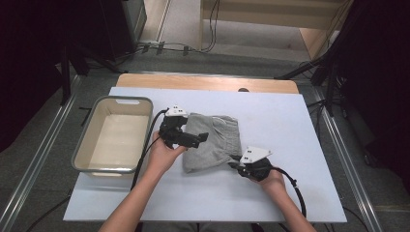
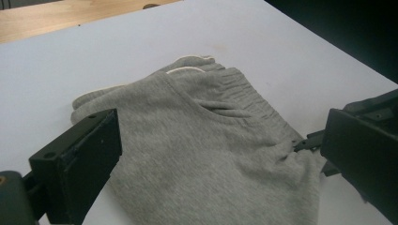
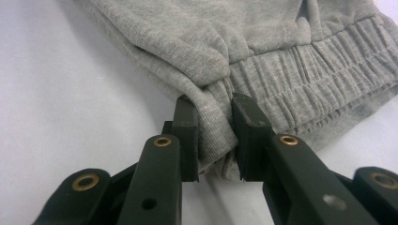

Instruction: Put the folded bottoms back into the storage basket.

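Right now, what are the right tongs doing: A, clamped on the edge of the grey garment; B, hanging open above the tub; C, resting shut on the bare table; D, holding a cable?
A: in the right gripper view the right tongs pinch a fold of the grey garment at its edge.

Left forearm: we bring it in from the bottom left of the high view, slanting up toward mid-frame
Left hand (image 1: 163, 153): we wrap it round the gripper's body from below
Left gripper (image 1: 202, 138): lies nearly level, pointing right; jaws stand wide apart, pressing on nothing
Right forearm: we bring it in from the bottom right of the high view
Right hand (image 1: 271, 178): we curl it behind the gripper
Right gripper (image 3: 213, 140): points up-left in the high view; jaws pinched tight on a fold of grey garment (image 3: 263, 51)
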A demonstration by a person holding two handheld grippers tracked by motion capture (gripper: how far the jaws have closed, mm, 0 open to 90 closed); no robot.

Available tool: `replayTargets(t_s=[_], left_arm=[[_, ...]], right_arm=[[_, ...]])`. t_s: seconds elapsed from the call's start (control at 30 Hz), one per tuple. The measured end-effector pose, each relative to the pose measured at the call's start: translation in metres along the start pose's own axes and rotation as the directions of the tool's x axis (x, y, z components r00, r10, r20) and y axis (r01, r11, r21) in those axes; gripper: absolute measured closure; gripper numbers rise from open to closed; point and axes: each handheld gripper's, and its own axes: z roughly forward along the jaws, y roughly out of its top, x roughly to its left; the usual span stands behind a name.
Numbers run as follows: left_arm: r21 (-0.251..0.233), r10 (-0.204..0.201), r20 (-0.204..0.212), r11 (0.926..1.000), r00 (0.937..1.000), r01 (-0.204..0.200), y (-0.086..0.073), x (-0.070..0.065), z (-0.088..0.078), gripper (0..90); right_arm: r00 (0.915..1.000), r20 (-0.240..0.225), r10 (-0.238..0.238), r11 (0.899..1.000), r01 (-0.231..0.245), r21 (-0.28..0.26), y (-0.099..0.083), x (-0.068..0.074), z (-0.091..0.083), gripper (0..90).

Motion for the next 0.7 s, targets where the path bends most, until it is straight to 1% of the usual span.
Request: replayTargets(t_s=[0.13, 0.27, 0.5, 0.57, 0.63, 0.7], left_arm=[[0.014, -0.009, -0.018, 0.9999, 0.9998, 0.009, 0.003, 0.005, 0.003, 0.0], [0.011, -0.039, -0.014, 0.9992, 0.9991, 0.039, 0.004, 0.012, 0.007, 0.0], [0.037, -0.058, -0.044, 0.9975, 0.9973, 0.06, 0.008, 0.024, 0.013, 0.0], [0.037, -0.072, -0.048, 0.9966, 0.9962, 0.074, 0.009, 0.028, 0.016, 0.0], [0.049, -0.087, -0.048, 0.9948, 0.995, 0.09, 0.009, 0.032, 0.02, 0.0], [0.07, -0.092, -0.056, 0.9929, 0.9942, 0.096, 0.01, 0.036, 0.024, 0.0]], right_arm=[[1.0, -0.003, -0.001, 1.0, 0.001, 0.0, 0.0, 0.0, 0.0, 71.2], [1.0, -0.002, -0.002, 1.0, 0.002, 0.002, 0.0, 0.0, 0.0, 71.2], [1.0, 0.003, -0.005, 1.0, 0.005, -0.001, 0.001, -0.001, 0.0, 71.2], [1.0, 0.002, -0.004, 1.0, 0.004, -0.002, 0.001, -0.001, -0.001, 71.3], [1.0, 0.002, -0.002, 1.0, 0.002, -0.001, 0.001, -0.001, -0.001, 71.3], [1.0, -0.002, 0.003, 1.0, -0.003, 0.002, 0.001, 0.0, -0.001, 71.3]])
